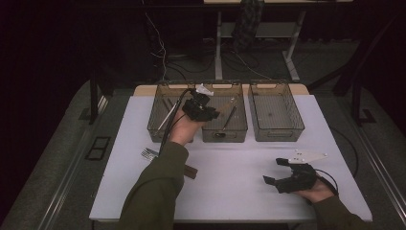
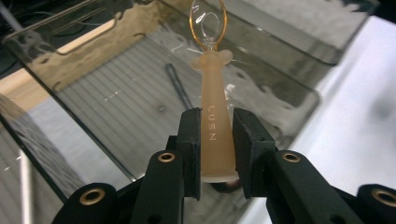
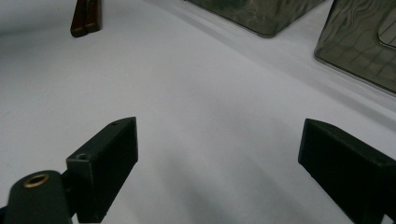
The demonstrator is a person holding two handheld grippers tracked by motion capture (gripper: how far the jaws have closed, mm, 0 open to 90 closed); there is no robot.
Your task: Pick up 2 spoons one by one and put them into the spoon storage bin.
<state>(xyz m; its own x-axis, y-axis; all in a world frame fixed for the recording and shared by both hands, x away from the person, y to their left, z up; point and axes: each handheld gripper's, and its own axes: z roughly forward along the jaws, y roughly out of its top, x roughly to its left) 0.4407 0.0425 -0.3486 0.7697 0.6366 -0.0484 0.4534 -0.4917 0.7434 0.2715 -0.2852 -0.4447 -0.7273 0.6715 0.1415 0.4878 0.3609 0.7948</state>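
Right gripper (image 3: 217, 163) wide apart over white table (image 3: 196, 93); brown handle (image 3: 85, 17) far-left; bins (image 3: 359, 44) beyond.

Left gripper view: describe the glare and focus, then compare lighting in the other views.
Left gripper view: peach translucent spoon handle sharp, glare on its clear loop; smoky plastic bin soft behind. High view: white table lit, surroundings dark. Right gripper view: even light, faint shadows.

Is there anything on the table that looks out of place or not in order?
Mostly no. Two things lie loose on the white table outside the three bins: a fork near the left sleeve and a dark brown piece beside it. The left gripper holds an orange-handled utensil over the middle bin.
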